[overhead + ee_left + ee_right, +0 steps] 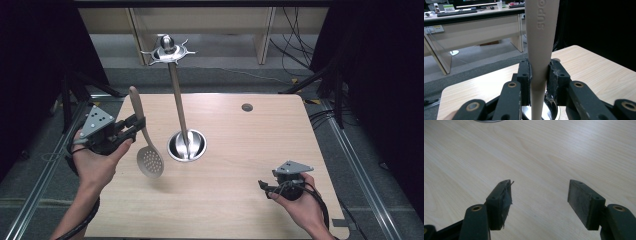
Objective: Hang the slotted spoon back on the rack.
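High view: the left gripper sits at about nine o'clock on the wooden table, its jaws clamped on the handle of a beige slotted spoon. The spoon hangs tilted, handle tip toward twelve o'clock, perforated bowl toward five o'clock, lifted off the tabletop with a shadow under it. Just beside the bowl, at three o'clock from it, stands a metal utensil stand with a round base near the table's middle and a tall pole ending in a ring of hooks. The right gripper rests at about five o'clock on the table, well apart from the spoon and stand.

Left gripper view: both black jaws press against the spoon handle, which rises toward twelve o'clock between them; raised lettering shows on it. The stand's shiny base lies at six o'clock behind the jaws.

Right gripper view: the right gripper has its jaws spread wide, nothing between them, bare tabletop beyond. The pad at nine o'clock is frayed.
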The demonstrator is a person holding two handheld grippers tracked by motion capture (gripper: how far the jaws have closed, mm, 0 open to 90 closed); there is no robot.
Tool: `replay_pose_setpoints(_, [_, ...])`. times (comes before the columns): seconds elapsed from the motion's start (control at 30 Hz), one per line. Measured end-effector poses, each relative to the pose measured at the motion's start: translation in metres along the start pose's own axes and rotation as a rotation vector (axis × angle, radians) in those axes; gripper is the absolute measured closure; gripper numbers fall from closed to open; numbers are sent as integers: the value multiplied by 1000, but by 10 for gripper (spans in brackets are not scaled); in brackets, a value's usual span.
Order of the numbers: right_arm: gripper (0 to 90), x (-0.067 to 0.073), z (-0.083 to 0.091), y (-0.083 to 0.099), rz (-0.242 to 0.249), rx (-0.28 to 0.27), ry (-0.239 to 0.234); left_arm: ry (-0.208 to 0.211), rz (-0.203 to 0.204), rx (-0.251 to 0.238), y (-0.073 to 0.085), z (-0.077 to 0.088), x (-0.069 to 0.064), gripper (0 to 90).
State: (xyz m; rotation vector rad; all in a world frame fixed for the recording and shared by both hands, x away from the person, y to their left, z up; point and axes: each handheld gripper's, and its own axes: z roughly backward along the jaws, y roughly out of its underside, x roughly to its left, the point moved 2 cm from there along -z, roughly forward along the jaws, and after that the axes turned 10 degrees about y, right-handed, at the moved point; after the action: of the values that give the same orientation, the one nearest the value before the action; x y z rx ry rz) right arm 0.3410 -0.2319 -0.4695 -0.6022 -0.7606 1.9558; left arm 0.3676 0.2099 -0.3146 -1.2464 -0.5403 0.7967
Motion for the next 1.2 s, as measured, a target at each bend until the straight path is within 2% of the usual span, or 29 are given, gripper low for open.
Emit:
replay_pose_setpoints(0.33, [363,0,0,0,4,-4,2,4,-3,-1,-8,-3,3,724])
replay_pose_setpoints(0.37, [363,-1,-1,0,17,-10,5,4,-3,1,-9,-4,2,724])
replay_pose_setpoints(0.4, [364,0,0,0,4,-4,2,6,-5,-1,-10,-4,3,724])
replay_pose_setpoints(0.5, [363,-1,-1,0,17,-11,4,10,-5,-1,-12,-6,2,724])
replay_pose_setpoints(0.53, [364,0,0,0,3,-4,2,10,-7,2,-12,-6,3,724])
replay_pose_setpoints(1.2, [363,-1,-1,0,9,-10,3,32,-5,14,-26,-19,5,723])
